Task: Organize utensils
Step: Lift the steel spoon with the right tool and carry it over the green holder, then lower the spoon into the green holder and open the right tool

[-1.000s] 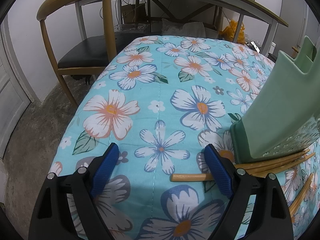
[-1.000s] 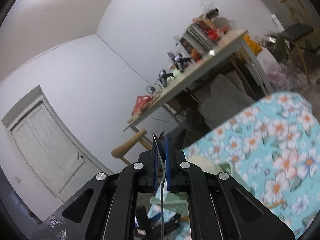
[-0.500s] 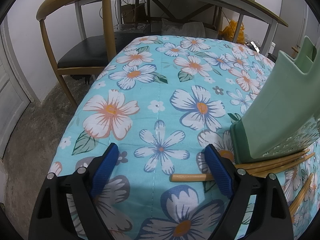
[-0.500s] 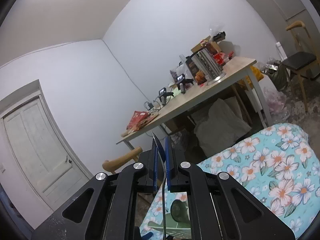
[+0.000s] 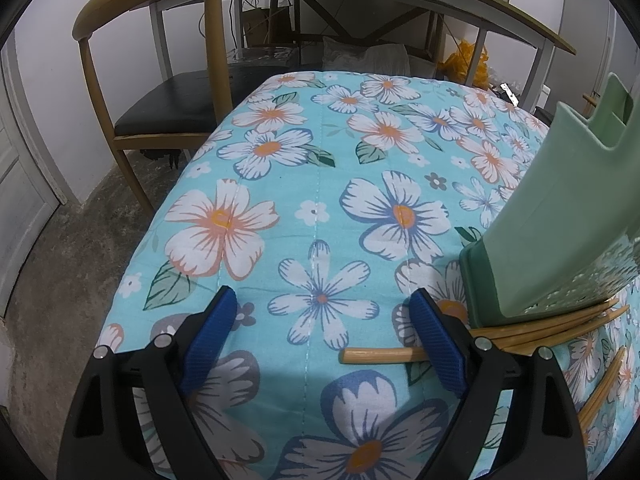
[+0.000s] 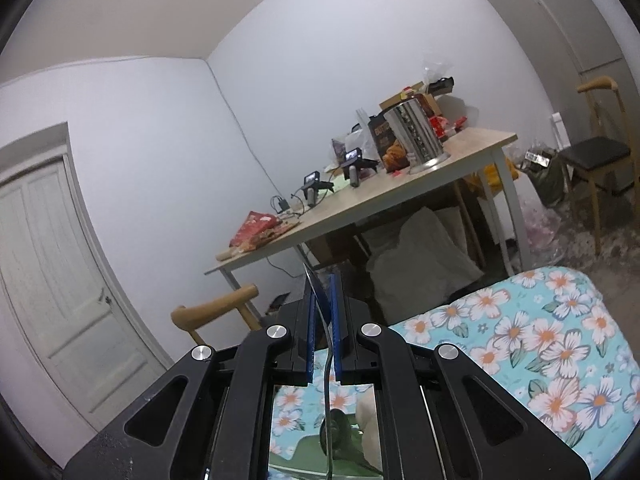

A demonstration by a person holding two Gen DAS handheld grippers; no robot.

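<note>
Blue pads on my left gripper (image 5: pixel 324 332) stand wide apart over the flowered cloth (image 5: pixel 320 200), with nothing between them. Just to its right a green plastic utensil holder (image 5: pixel 560 220) rests on the cloth, and a bundle of wooden chopsticks (image 5: pixel 560 326) lies beside its base; one stick's end (image 5: pixel 376 356) pokes out from behind my right-hand pad. A wooden chair (image 5: pixel 160 92) stands past the cloth's far edge. My right gripper (image 6: pixel 323 292) points almost level across the room, its pads pressed together on a thin metal utensil (image 6: pixel 326 364) whose tip sticks out above them; I cannot tell which kind it is. Beyond it sits a cluttered table (image 6: pixel 400 200).
</note>
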